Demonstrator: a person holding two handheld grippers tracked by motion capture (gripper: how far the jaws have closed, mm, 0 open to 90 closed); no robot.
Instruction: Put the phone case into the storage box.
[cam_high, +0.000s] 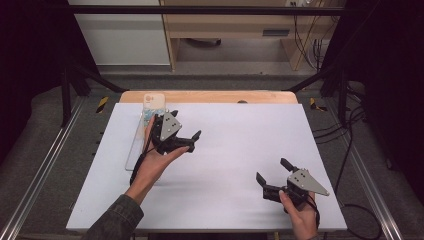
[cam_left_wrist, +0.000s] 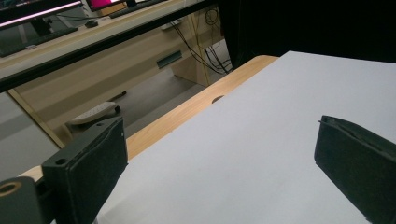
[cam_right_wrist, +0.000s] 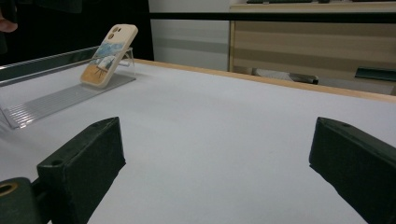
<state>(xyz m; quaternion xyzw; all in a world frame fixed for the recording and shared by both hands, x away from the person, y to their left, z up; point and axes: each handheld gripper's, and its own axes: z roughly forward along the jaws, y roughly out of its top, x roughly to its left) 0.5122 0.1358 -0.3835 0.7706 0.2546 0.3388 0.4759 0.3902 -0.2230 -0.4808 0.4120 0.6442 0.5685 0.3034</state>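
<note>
Both grippers empty, jaws wide: the left gripper (cam_high: 192, 141) hovers beside the phone case (cam_high: 152, 106) on its clear stand (cam_high: 135, 145); the right gripper (cam_high: 272, 177) waits over the white surface (cam_high: 240, 150). Next likely: grasping the case.

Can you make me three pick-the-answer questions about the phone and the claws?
1. Where is the phone case?
A. leaning on the clear stand
B. flat mid-table
C. in a claw

2. How many claws are there?
A. one
B. two
C. three

3. How is the right claw?
A. shut on the phone case
B. open, holding nothing
C. shut on the stand

Answers: 1 A, it tilts against the stand's prop; 2 B, the left claw and the right claw; 3 B, its jaws stand wide apart over bare table.
</note>
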